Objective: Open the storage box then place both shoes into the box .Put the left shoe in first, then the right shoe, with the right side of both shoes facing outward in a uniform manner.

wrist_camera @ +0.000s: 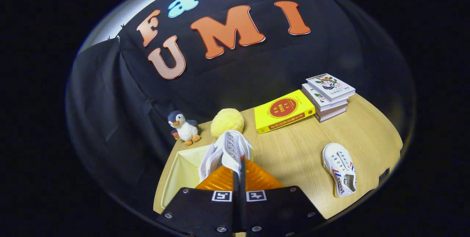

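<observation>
Held shoe: a white shoe (228, 150) sits pinched between the fingers, its eyelet side showing, its long axis running straight ahead from the fingertips.
Gripper: the gripper (238, 171) has its fingers drawn together on the held shoe, both pressing on it; no gap shows between them.
Box relative to fingers: the storage box (182, 172), open with a pale lining, lies just below and to the left of the fingers; the shoe hangs over its near right rim.
Deciding relation: the box opening is left of the shoe's axis, so the coming move likely calls for a shift left and down, with the shoe's long axis kept along the box.
Which shoe: left or right cannot be told from this angle.
Other shoe: a second white shoe (340, 169) with red and blue stripes lies on its side on the table (297, 145), well apart to the right of the fingers.
Stage: judged as first shoe going in, second one not yet picked.
Beyond: a yellow ball (227, 120) just ahead of the shoe tip, a penguin toy (183, 126) to its left, a yellow book (284, 111) and a stack of books (328, 95) farther right.
</observation>
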